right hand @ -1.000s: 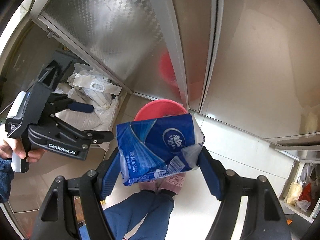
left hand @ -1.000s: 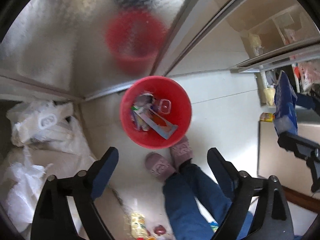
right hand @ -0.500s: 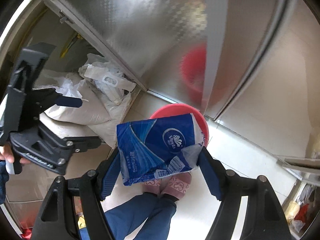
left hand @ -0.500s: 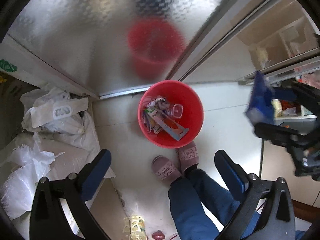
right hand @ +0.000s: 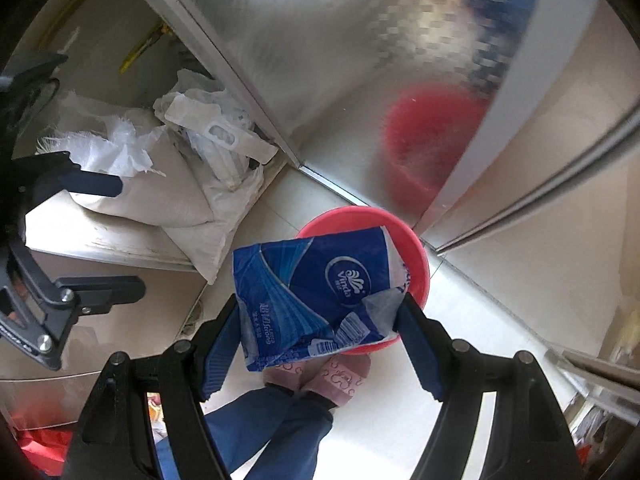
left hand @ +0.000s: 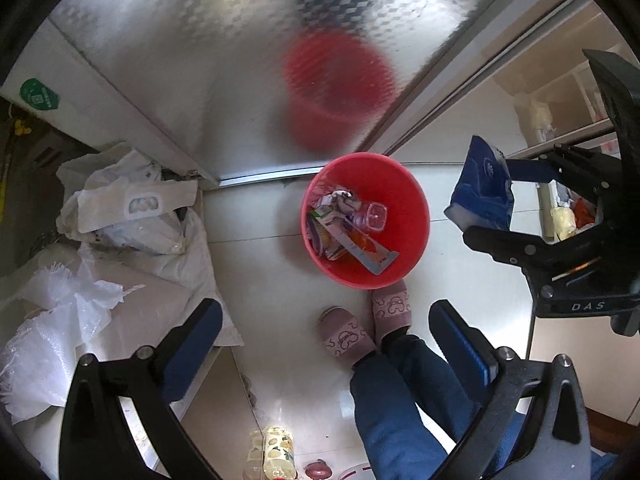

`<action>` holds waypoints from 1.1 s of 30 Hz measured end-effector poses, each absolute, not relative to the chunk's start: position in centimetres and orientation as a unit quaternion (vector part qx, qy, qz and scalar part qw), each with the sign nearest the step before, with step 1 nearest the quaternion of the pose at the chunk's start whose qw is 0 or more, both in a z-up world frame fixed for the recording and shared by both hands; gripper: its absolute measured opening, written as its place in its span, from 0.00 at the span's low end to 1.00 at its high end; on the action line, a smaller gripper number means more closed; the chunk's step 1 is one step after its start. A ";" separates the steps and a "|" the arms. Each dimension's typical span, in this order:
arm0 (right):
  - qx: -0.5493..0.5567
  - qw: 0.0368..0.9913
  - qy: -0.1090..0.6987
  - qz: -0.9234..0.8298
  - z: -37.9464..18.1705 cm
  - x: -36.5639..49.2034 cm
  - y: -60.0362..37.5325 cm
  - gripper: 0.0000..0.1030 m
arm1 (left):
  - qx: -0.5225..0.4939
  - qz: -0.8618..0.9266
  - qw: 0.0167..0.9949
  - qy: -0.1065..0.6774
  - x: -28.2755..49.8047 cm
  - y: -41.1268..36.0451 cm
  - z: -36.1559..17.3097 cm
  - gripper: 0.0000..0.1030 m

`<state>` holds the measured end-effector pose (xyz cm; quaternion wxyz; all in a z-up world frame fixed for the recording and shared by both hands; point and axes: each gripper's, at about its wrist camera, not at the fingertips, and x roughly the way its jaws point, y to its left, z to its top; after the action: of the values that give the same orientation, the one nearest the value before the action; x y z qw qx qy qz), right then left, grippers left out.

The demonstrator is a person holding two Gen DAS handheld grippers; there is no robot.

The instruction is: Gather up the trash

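Red plastic round bin (left hand: 416, 200): stands on the pale tiled floor (left hand: 256, 264), near the foot of the patterned metal door (left hand: 224, 80), just ahead of the person's pink slippers (left hand: 390, 308). Contents: several wrappers, a small clear tub (left hand: 375, 216), a long flat carton.

Blue crumpled plastic tissue wrapper (right hand: 316, 292): clamped between the blue pads of the right gripper (right hand: 320, 336), one pad on each end, jaws part-way open to its width. It hangs directly above the bin's near rim in the right wrist view; a second ago the bin showed only a sliver behind it, so the wrapper has come closer over the opening. Not yet released.

Left gripper (left hand: 326, 344): empty, pointing straight down at the floor, jaws spread about as wide as they go. They have just been opening further, with nothing between them. It has drifted sideways, so the bin now sits higher and further right in its view.

White woven sacks (left hand: 132, 216): heaped at the door's left corner, untouched.

Judgement: drop is imminent; the left tool looks free for the next pickup, perhaps the litter (left hand: 276, 452) at the floor's near edge.
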<state>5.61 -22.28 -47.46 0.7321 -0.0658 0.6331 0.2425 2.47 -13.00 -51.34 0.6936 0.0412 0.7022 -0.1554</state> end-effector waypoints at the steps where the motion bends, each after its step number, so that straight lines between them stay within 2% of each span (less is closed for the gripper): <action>1: -0.065 0.732 0.633 0.244 -47.5 5.6 -22.3 0.72 | 0.041 -0.156 0.696 0.700 2.4 -12.9 -51.3 0.99; 5: -0.065 0.723 0.643 0.245 -48.1 5.7 -21.9 0.76 | 0.030 -0.147 0.702 0.697 2.5 -12.3 -51.2 0.99; 10: -0.066 0.732 0.633 0.243 -47.7 5.6 -21.9 0.91 | 0.030 -0.137 0.709 0.691 2.6 -12.2 -50.9 0.99; 18: -0.061 0.737 0.632 0.233 -46.8 5.5 -22.0 0.92 | 0.023 -0.122 0.724 0.679 2.6 -12.2 -49.6 0.99; 24: -0.031 0.757 0.617 0.214 -43.6 5.0 -22.9 0.92 | 0.028 -0.116 0.735 0.668 2.2 -13.0 -47.3 0.99; 33: -0.040 0.771 0.601 0.207 -36.3 3.6 -22.9 0.92 | 0.019 -0.101 0.758 0.644 1.3 -13.8 -39.4 1.00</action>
<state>3.62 -22.87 -36.26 0.7707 -0.0398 0.6013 0.2070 1.27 -13.83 -39.38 0.7584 0.0189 0.6437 -0.1009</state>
